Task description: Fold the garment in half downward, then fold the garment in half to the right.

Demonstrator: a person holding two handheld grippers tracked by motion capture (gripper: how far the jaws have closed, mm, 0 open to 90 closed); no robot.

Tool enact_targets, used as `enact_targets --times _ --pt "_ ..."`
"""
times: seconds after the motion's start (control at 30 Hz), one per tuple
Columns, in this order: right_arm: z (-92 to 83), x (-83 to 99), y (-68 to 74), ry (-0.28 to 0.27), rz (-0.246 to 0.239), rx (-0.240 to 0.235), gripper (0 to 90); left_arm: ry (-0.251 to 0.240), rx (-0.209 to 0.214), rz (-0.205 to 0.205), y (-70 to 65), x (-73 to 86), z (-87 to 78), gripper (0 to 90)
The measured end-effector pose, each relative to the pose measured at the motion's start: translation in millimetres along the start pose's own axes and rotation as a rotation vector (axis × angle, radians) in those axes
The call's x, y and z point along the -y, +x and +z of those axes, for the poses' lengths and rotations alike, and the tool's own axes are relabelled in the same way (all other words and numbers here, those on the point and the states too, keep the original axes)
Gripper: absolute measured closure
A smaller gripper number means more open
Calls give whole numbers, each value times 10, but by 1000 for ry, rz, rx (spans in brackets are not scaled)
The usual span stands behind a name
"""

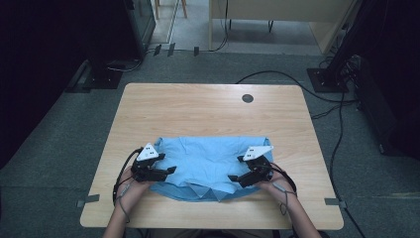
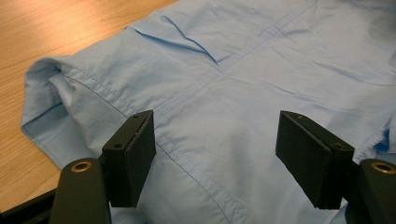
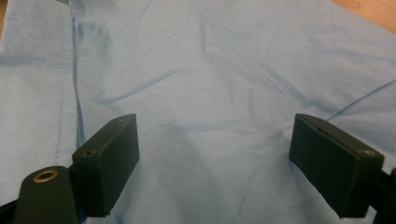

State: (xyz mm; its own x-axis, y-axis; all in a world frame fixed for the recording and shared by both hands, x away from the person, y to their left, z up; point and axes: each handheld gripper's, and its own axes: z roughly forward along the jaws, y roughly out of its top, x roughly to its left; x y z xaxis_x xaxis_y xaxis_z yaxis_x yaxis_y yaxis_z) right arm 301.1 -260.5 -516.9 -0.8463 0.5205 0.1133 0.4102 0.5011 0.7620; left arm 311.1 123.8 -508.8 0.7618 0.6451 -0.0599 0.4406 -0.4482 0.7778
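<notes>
Both hand-held grippers, left (image 1: 171, 170) and right (image 1: 233, 177), gape wide, holding nothing; pinch the blue shirt (image 1: 208, 161) just under each, then fold slowly

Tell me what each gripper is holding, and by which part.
Nothing is held. Both the left gripper and right gripper hang open over the blue shirt, fingers apart.

A round dark grommet (image 1: 247, 98) is set near the desk's (image 1: 208, 111) far edge; black cables (image 1: 277, 74) are strewn across the floor behind.

The shirt (image 1: 205, 163) lies on the table (image 1: 208, 109), nearer its front edge.
</notes>
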Motion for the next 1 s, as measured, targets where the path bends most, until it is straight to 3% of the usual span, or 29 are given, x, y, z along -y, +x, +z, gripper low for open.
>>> enact_targets --times 0.4,0.47,0.5,0.67,0.8,1.0 --pt "72 -12 63 22 -25 -22 157 -3 -7 -3 16 4 -18 287" --pt "85 -12 75 25 -34 -28 157 -4 -9 -3 26 2 -26 287" --pt "102 -9 108 47 -65 -56 157 -4 -9 -3 26 2 -26 287" --pt "95 -22 119 41 -71 -52 157 -6 -11 -6 34 2 -30 287" --pt "115 -63 124 9 -36 -31 157 -5 -10 -4 32 -1 -27 287" --pt "194 -108 192 26 -61 -31 157 -10 -15 -3 40 -12 -36 287"
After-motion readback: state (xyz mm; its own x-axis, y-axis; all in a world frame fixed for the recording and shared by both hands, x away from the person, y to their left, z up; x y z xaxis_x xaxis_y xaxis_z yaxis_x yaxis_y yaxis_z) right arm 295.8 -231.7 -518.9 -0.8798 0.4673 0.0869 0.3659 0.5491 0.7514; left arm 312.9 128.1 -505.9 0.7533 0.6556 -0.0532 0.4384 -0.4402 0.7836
